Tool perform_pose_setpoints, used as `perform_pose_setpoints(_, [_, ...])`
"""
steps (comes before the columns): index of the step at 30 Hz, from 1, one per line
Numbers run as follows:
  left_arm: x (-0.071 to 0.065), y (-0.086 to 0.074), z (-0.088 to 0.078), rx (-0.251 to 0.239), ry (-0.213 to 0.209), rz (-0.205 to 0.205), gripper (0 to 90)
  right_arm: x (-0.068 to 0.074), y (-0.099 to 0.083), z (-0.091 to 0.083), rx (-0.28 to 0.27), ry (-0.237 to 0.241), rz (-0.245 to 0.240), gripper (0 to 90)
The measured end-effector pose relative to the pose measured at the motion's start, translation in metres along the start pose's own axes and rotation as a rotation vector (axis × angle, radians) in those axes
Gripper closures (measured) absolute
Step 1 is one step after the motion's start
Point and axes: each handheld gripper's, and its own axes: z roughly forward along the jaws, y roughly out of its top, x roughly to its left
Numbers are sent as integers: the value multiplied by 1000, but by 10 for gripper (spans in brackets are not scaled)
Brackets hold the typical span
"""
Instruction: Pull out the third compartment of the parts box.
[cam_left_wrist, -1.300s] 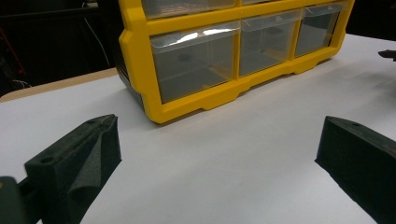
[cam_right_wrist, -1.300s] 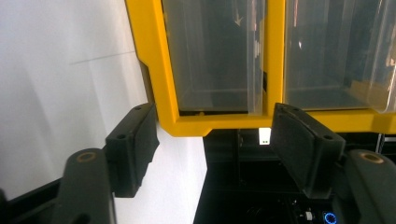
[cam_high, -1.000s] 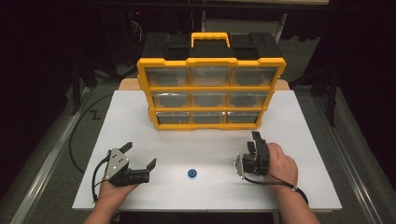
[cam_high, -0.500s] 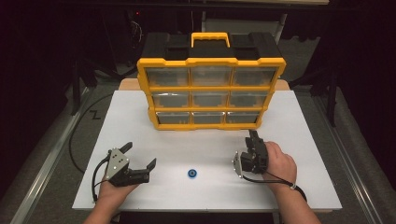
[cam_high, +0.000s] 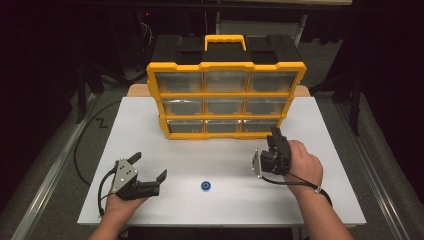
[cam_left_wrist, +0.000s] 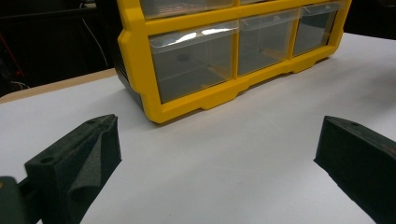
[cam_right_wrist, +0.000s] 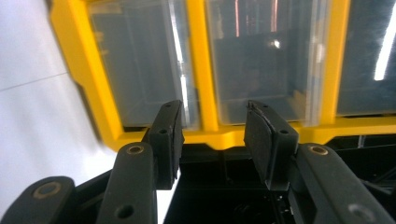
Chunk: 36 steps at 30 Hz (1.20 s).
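Observation:
A yellow and black drawer organizer (cam_high: 226, 100) with clear drawers stands at the back of the white table (cam_high: 310, 200). A small blue round piece (cam_high: 205, 185) lies on the table between my hands. My left gripper (cam_high: 150, 166) rests at the front left, open and empty, facing the organizer's lower drawers (cam_left_wrist: 196, 60). My right gripper (cam_high: 275, 135) hangs above the table at the right, rolled on its side and pointing at the organizer's bottom right drawers (cam_right_wrist: 149, 65). In the right gripper view its jaws (cam_right_wrist: 215, 112) have just been closing, stand partly apart, and hold nothing.
A black cable (cam_high: 82, 145) loops off the table's left side. Dark floor and stands surround the table. Bare white surface lies in front of the organizer and around the blue piece.
My right hand has lifted its gripper off the table toward the organizer, and its jaws have narrowed. The left gripper and the blue piece have stayed put.

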Motion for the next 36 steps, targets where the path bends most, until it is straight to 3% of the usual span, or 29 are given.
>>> perform_pose_setpoints(15, [0,0,0,-2,-2,-1,8,-32,7,4,6,-31,3,592])
perform_pose_setpoints(17, [0,0,0,-2,-3,-1,8,-38,8,4,0,-47,-23,595])
perform_pose_setpoints(22, [0,0,0,-1,-6,-1,8,-45,10,6,2,-52,-11,600])
perform_pose_setpoints(24, [0,0,0,-1,-6,-1,8,-50,10,7,-6,-66,-35,603])
perform_pose_setpoints(32, [1,0,0,-1,-8,-3,8,-65,13,8,-7,-84,-44,607])
perform_pose_setpoints(36, [1,0,0,-1,-9,-2,8,-72,15,8,-1,-86,-21,610])
